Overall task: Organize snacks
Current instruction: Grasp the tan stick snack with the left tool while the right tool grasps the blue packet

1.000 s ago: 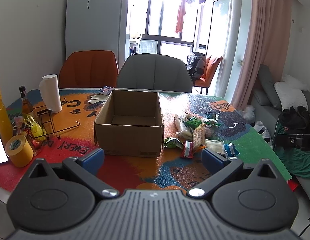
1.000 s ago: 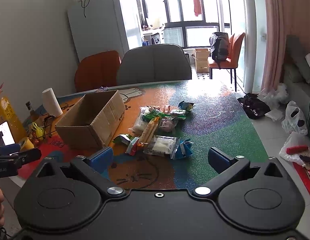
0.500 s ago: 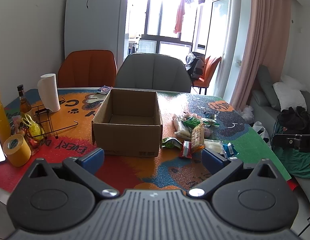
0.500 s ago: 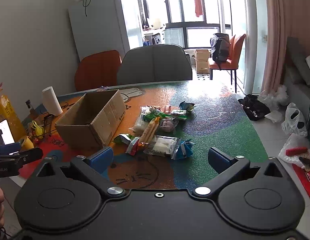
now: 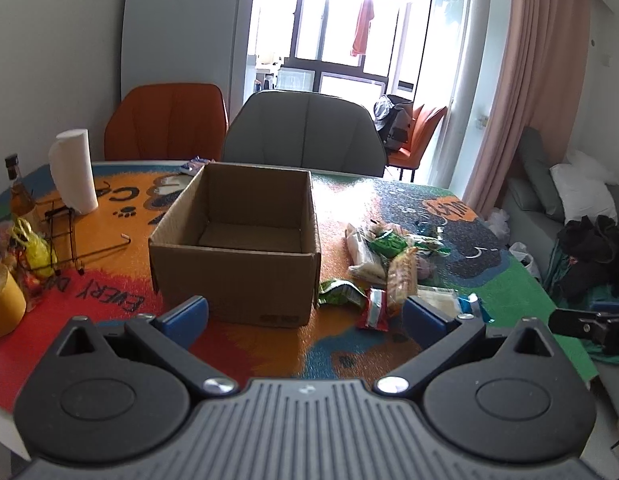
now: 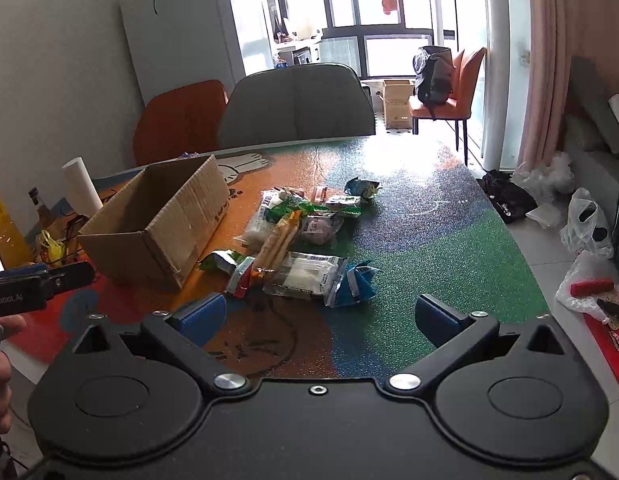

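Observation:
An open, empty cardboard box (image 5: 237,240) (image 6: 161,220) stands on the colourful table. To its right lies a pile of snack packets (image 5: 393,264) (image 6: 297,236): green bags, a long biscuit pack, a clear white pack (image 6: 305,272), a blue wrapper (image 6: 357,280) and a red one (image 5: 373,310). My left gripper (image 5: 305,316) is open, low over the near table edge in front of the box. My right gripper (image 6: 329,316) is open too, short of the pile, nothing between its fingers.
A paper towel roll (image 5: 73,172), a bottle (image 5: 19,192), a wire rack (image 5: 65,236), a yellow bag and a tape roll (image 5: 3,300) crowd the table's left end. A grey chair (image 5: 305,136) and an orange chair (image 5: 165,120) stand behind. Bags lie on the floor to the right (image 6: 585,228).
Both grippers have moved slightly forward toward the table; the box and the snack pile look a little larger. Neither gripper's opening has changed.

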Motion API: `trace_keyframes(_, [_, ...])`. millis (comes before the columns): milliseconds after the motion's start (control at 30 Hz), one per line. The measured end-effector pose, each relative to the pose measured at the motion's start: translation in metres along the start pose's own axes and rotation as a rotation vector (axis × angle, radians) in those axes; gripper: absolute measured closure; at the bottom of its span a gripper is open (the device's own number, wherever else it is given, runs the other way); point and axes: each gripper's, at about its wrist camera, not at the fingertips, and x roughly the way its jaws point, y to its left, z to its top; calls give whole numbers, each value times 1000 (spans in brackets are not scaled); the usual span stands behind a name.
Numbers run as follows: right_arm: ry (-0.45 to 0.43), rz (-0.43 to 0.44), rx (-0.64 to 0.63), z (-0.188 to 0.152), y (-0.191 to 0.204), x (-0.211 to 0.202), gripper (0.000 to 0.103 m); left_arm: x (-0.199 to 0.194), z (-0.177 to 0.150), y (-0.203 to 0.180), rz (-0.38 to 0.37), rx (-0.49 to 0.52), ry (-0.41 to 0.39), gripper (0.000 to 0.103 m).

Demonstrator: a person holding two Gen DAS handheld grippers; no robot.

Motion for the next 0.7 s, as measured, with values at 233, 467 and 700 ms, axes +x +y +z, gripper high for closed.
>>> trace_keyframes(233, [1, 25, 33, -3, -22, 23, 0, 25, 4, -17, -64, 21, -26, 0])
trace_keyframes(467, [21, 60, 66, -3, -36, 47, 24, 52, 8, -37, -109, 39, -26, 5])
trace_keyframes(700, [72, 66, 101, -6, -48, 82, 35, 90, 11, -50, -134, 38, 36, 21])
